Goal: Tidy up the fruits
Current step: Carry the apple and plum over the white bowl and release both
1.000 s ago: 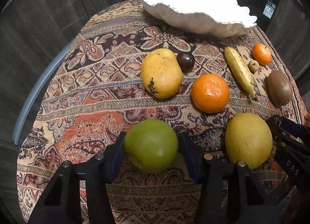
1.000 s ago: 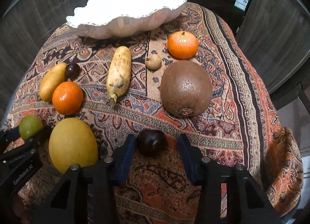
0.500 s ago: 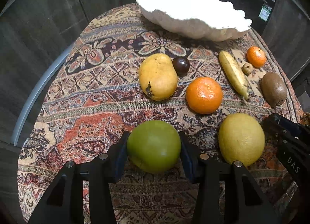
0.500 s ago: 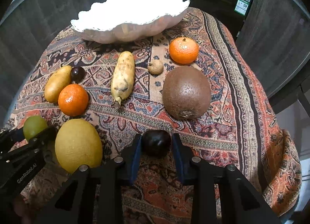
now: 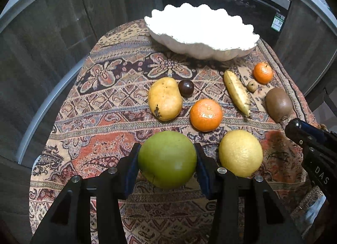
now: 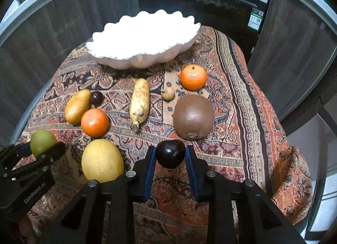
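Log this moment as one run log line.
left gripper: shut on green fruit | right gripper: shut on dark fruit | bowl: no fruit visible

Left gripper (image 6: 31, 172) body, at 8 o'clock in the right wrist view: "GenRobot.AI"
Right gripper (image 5: 316, 159) body, at 4 o'clock in the left wrist view: "DAS" — partly cut off
Appliance sticker (image 6: 256, 19), at 1 o'clock: green and white — print too small to read

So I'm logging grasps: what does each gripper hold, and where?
Left gripper clamps the green apple across its widest sides; right gripper clamps the dark plum across its sides.
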Available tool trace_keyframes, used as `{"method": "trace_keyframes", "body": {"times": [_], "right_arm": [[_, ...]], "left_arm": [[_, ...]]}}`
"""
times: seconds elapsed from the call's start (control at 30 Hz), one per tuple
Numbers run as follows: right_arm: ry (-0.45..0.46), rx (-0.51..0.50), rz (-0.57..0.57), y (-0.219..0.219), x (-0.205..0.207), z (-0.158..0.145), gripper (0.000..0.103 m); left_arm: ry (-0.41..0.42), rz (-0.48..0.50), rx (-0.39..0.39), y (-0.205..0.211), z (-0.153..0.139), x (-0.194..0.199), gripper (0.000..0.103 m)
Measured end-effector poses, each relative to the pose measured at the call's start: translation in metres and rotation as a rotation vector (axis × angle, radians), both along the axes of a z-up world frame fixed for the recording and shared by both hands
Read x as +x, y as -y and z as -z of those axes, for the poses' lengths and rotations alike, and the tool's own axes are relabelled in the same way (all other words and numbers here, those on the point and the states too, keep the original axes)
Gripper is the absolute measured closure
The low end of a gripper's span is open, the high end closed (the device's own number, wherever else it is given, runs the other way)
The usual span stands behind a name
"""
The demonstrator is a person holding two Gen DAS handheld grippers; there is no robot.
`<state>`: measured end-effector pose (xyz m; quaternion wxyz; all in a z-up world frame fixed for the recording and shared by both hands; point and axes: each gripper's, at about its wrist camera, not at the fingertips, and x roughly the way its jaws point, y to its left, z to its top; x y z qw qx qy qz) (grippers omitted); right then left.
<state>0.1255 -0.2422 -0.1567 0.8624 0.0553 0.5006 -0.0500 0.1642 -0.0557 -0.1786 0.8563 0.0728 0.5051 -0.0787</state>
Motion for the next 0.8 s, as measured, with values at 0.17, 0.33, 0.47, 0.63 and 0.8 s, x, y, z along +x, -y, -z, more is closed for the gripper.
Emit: {"method": "trace_keyframes", "body": {"times": [0.17, 0.33, 0.47, 0.63, 0.8], "right_arm": [[0.034, 0.003, -0.004, -0.001, -0.001, -0.014, 0.074], [0.066, 0.007, -0.007, 0.002, 0.006, -0.026, 0.074], [0.105, -0.005, -0.015, 0.004, 0.021, -0.038, 0.074], [0.159, -0.018, -0.018, 0.009, 0.049, -0.054, 0.074], [0.201, -0.027, -0.02, 0.014, 0.081, -0.065, 0.074]], "left_arm": [[0.025, 0.004, -0.012, 0.001, -0.014, 0.001, 0.055], [0.062, 0.008, -0.02, 0.004, -0.03, 0.011, 0.055], [0.087, 0.012, -0.026, 0.006, -0.041, 0.028, 0.055], [0.131, 0.024, -0.037, 0.011, -0.057, 0.058, 0.055], [0.151, 0.044, -0.054, 0.02, -0.069, 0.092, 0.055]]}}
